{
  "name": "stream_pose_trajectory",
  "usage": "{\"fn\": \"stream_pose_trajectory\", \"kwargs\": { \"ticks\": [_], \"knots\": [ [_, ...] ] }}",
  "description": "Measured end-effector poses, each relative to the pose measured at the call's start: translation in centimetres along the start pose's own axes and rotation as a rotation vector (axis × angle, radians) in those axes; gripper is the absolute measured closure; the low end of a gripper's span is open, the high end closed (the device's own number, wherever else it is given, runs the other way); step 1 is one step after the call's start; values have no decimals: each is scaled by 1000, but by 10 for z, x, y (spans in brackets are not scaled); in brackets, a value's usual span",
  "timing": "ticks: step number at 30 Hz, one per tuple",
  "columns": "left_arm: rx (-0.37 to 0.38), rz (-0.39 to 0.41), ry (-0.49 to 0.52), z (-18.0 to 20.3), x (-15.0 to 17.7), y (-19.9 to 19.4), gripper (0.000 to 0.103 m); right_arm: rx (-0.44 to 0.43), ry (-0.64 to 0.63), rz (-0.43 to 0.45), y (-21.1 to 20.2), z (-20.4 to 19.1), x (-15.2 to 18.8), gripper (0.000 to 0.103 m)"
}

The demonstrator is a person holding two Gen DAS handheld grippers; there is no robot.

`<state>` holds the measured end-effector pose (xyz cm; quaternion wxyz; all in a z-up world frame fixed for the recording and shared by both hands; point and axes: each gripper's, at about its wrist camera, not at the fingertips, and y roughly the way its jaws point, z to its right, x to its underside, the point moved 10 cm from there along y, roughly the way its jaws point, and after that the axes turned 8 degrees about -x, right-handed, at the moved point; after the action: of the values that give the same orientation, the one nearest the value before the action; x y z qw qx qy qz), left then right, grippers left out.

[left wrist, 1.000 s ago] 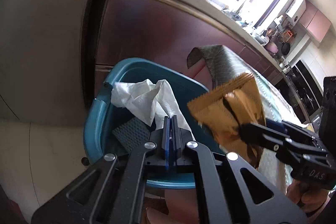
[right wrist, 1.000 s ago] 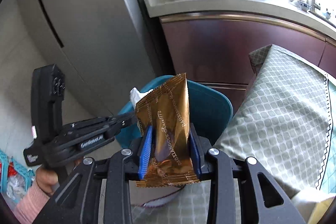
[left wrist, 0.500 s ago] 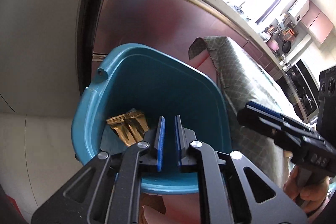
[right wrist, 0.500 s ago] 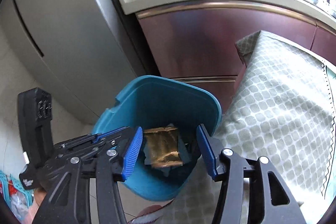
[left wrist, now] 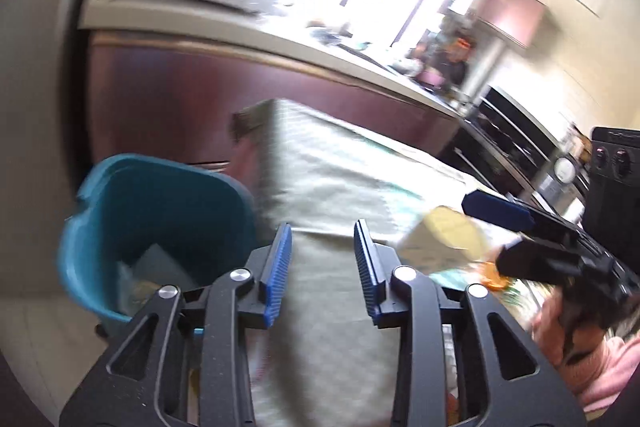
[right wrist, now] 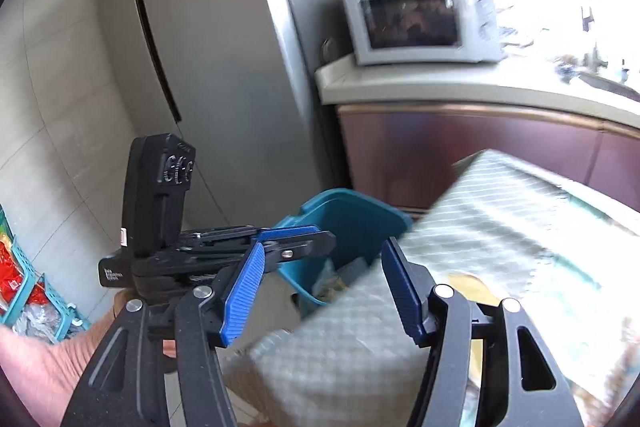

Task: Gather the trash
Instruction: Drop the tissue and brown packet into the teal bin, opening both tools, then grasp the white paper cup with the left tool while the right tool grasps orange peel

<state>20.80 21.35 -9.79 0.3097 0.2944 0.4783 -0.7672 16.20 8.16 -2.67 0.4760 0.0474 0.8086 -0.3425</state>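
Teal bin (left wrist: 160,211) holds blurred scraps beside the table; both grippers' jaws gape, gripping nothing

A table (left wrist: 328,187) fills the centre and right of the left wrist view, covered by a pale green patterned cloth (right wrist: 360,327) whose corner hangs over the table's edge. On the cloth at right lies a yellowish packet (left wrist: 444,239), too blurred to read, with something orange (left wrist: 494,277) just beside it. At lower left a teal bin (left wrist: 132,211) stands on the tiled floor (right wrist: 60,131), close against the table's corner.
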Motion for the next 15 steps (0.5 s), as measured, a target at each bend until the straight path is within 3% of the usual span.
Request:
{"fn": "stream_pose_trajectory", "kwargs": {
  "ticks": [4,8,15],
  "knots": [
    [55,-7,72,52,-4,9,67,117,60,32,-59,42,17,43],
    [59,-27,124,92,-1,24,64,243,164,43,-111,96,42,43],
    [22,-59,115,110,3,49,62,399,344,53,-173,175,96,43]
  ]
}}
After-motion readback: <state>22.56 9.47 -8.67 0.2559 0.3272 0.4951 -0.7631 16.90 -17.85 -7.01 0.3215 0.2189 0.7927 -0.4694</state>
